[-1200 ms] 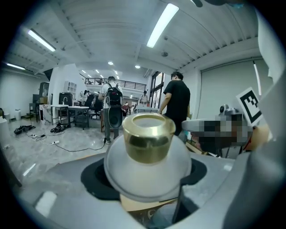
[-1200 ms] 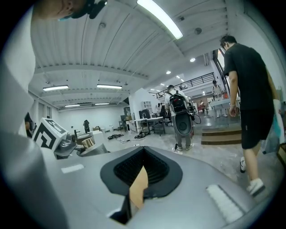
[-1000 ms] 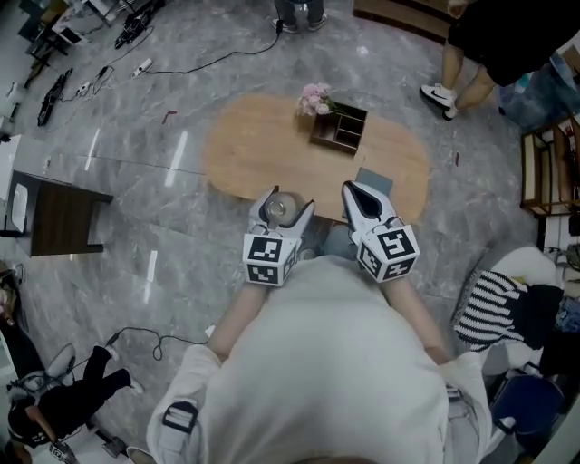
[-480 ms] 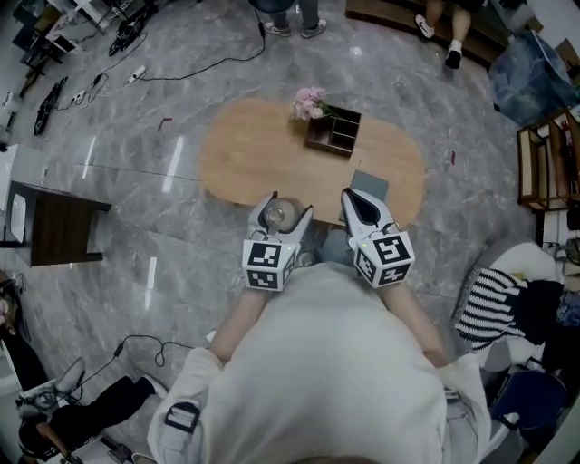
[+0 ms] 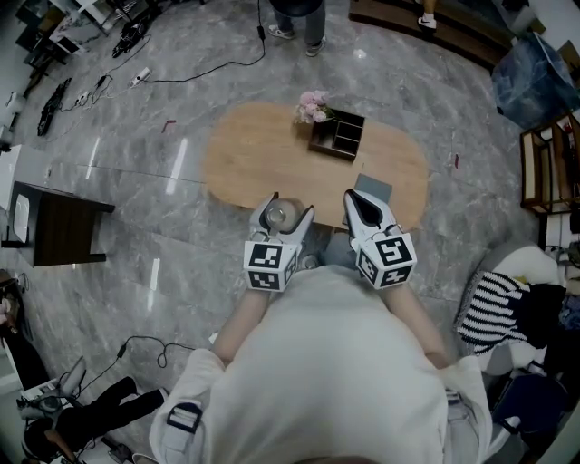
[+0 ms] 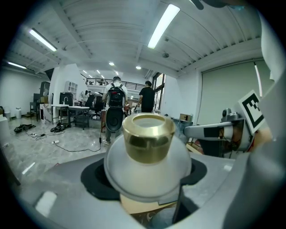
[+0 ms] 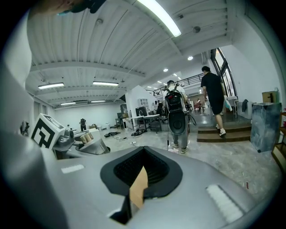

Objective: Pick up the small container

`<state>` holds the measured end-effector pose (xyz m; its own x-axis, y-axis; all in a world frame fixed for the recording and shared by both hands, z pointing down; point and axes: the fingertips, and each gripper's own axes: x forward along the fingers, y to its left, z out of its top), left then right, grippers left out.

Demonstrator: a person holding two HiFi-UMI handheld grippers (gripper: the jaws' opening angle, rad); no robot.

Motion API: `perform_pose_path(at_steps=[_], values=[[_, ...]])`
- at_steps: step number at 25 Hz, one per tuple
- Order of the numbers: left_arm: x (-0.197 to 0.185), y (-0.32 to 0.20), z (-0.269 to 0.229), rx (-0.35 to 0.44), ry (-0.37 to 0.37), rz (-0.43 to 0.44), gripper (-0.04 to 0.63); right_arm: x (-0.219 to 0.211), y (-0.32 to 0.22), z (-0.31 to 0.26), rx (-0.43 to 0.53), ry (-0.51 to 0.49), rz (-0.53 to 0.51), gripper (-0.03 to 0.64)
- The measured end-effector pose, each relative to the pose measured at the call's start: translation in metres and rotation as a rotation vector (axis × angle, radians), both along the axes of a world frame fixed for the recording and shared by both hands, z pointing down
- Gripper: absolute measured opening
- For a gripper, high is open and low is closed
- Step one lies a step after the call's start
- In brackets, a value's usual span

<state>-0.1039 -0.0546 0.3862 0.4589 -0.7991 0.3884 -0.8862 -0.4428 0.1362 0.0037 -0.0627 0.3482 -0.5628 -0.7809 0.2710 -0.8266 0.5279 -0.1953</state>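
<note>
The small container (image 5: 277,214), a round white pot with a gold cap, sits between the jaws of my left gripper (image 5: 283,210), which is shut on it over the near edge of the oval wooden table (image 5: 254,154). In the left gripper view the container (image 6: 147,147) fills the middle, upright, with the jaws pressed to its white body. My right gripper (image 5: 359,201) is held beside it to the right, shut with nothing in it. In the right gripper view its jaws (image 7: 140,179) meet, leaving only a thin slit that shows the tan tabletop.
A dark wooden organiser box (image 5: 337,134) and pink flowers (image 5: 314,104) stand at the table's far side. A grey flat item (image 5: 372,187) lies near the right gripper. A dark side table (image 5: 59,231) stands to the left, a striped cloth (image 5: 494,308) to the right. A person (image 5: 299,16) stands beyond.
Both grippers keep the same pose, the left still holding the container. People at the upper right have walked off, and the head view has shifted slightly.
</note>
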Motion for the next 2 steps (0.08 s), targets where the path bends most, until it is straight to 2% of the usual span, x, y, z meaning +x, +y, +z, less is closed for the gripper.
perform_pose_path(at_steps=[2], values=[[-0.0006,-0.0012,-0.0008,0.003,0.001,-0.003,0.344,0.0002,-0.0013,-0.001,0.003,-0.003,0.0,-0.003]])
